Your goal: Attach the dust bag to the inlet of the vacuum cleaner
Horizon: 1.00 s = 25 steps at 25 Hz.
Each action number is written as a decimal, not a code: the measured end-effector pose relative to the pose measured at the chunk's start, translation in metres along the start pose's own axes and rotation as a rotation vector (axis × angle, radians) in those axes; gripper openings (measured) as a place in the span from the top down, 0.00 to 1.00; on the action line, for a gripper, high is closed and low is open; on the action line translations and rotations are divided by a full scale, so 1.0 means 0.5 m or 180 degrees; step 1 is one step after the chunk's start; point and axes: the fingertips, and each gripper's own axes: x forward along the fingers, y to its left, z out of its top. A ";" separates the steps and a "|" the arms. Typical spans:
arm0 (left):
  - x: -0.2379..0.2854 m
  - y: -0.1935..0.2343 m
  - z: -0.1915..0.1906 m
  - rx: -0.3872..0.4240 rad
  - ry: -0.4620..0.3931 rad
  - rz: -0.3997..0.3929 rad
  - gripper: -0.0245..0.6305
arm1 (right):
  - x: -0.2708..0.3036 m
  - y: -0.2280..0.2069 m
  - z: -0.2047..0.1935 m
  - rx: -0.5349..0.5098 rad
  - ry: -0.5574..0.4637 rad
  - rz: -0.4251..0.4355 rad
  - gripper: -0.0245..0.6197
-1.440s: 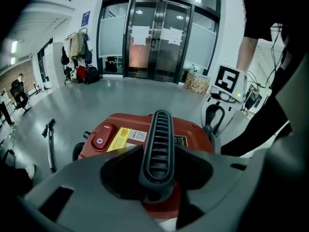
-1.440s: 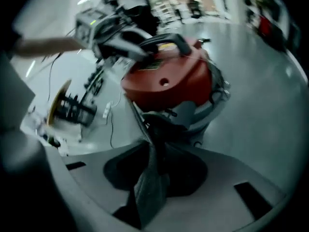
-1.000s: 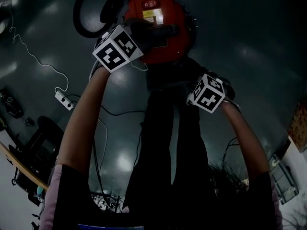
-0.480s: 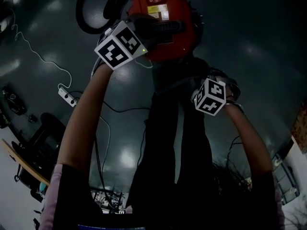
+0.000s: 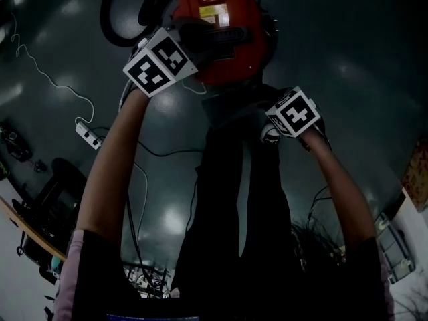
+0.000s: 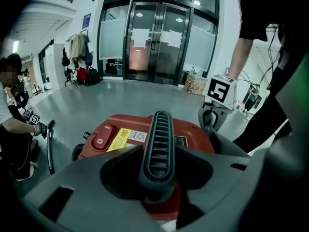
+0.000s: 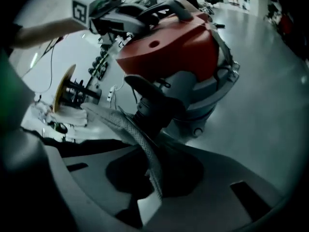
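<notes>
Now left hand-held gripper [image 6: 158,153] clamps vacuum handle [image 6: 161,124] — right hand-held gripper [image 7: 154,168], just closing, pinches dust bag [image 7: 127,126].

dim, underexposed head view with pale glints on the floor [image 5: 354,72] (gripper views brighter, fisheye-bent, dark-cornered)

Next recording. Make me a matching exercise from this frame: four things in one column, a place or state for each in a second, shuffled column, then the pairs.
1. handle
2. dust bag
3. switch
4. power strip

A. on the floor
B. on the vacuum top, beside a yellow label
C. clamped in the left gripper
D. pinched in the right gripper

Pairs: 1-C, 2-D, 3-B, 4-A.

The right gripper's jaws have just been closing on the dust bag, then eased slightly.
</notes>
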 end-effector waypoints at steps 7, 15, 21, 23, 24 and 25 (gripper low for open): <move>-0.002 0.001 0.005 -0.0009 0.0003 0.0014 0.70 | 0.001 -0.008 -0.008 0.0517 0.0329 0.0103 0.85; 0.000 -0.002 0.004 -0.0035 0.0060 0.0001 0.70 | -0.001 -0.006 -0.019 0.0161 0.0075 -0.0043 0.85; -0.006 -0.001 0.001 -0.0033 0.0065 0.0003 0.70 | -0.041 0.028 0.004 -0.0309 0.0033 -0.0086 0.72; -0.006 -0.001 0.002 -0.0031 0.0057 -0.0002 0.70 | -0.056 0.029 0.020 -0.0499 -0.0024 -0.0182 0.72; -0.006 -0.002 0.002 -0.0030 0.0053 -0.0004 0.70 | -0.058 0.029 0.025 -0.0637 -0.0005 -0.0236 0.72; -0.005 -0.001 0.002 -0.0029 0.0049 -0.0005 0.70 | -0.056 0.030 0.026 -0.0804 0.0053 -0.0292 0.72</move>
